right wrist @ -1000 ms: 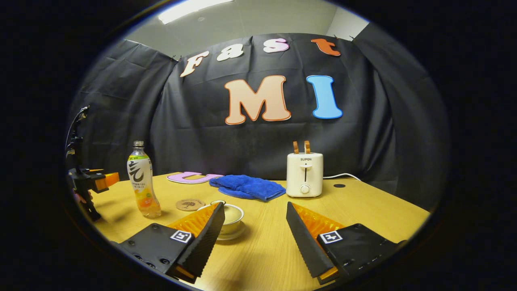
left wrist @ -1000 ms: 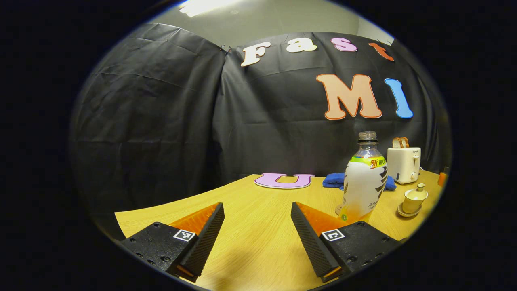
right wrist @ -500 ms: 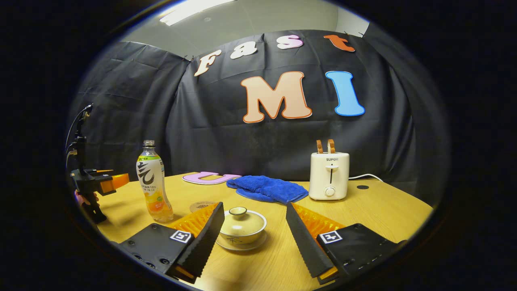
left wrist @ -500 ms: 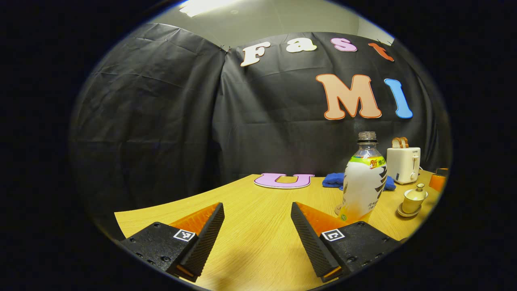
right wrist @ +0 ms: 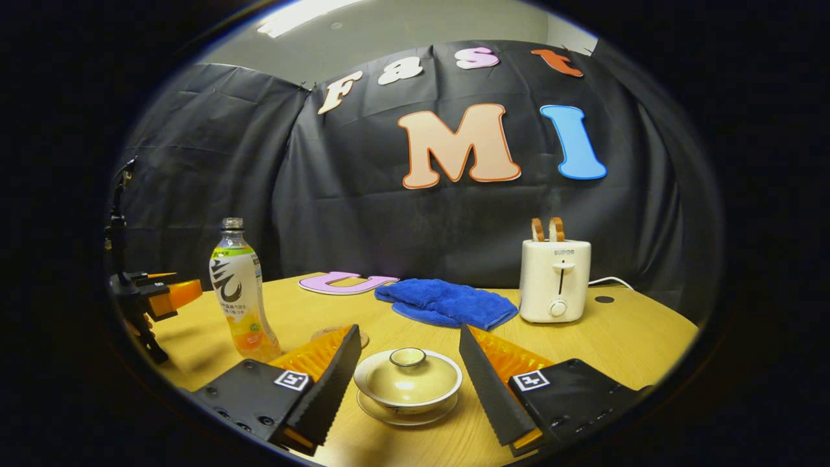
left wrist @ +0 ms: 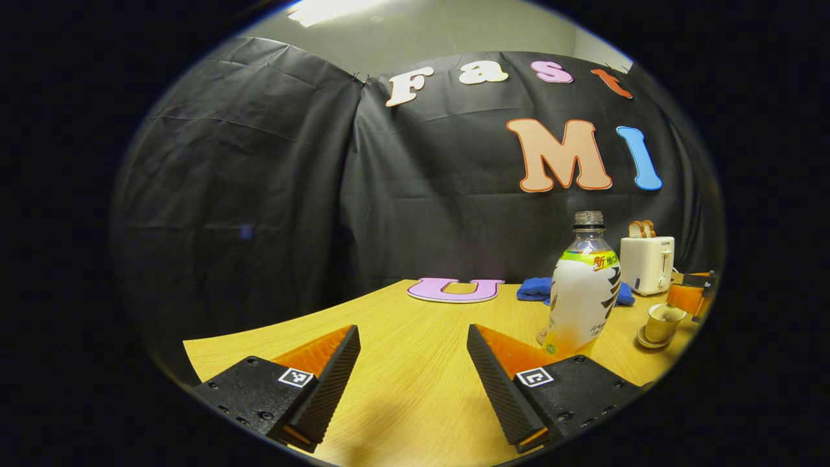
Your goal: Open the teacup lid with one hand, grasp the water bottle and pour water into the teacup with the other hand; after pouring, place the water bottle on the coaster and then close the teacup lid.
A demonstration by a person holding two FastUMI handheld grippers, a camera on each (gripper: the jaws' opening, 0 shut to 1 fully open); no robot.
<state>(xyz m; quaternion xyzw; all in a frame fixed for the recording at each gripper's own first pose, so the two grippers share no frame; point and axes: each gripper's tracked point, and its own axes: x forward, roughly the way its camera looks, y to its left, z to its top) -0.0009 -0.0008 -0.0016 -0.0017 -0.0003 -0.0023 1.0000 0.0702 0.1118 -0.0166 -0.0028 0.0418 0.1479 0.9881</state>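
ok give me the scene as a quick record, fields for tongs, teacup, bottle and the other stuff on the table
right tongs: open, fingers either side of the teacup, not touching
left tongs: open, holding nothing, over bare table
teacup: on its saucer, lid on
water bottle: upright, uncapped, on the table
coaster: mostly hidden behind a finger
other: blue cloth, toaster

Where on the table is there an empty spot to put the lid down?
Bare wood lies to the right of the teacup, in front of the toaster. More lies in front of the left claw, short of the purple letter. It is crowded between the bottle, the coaster and the blue cloth.
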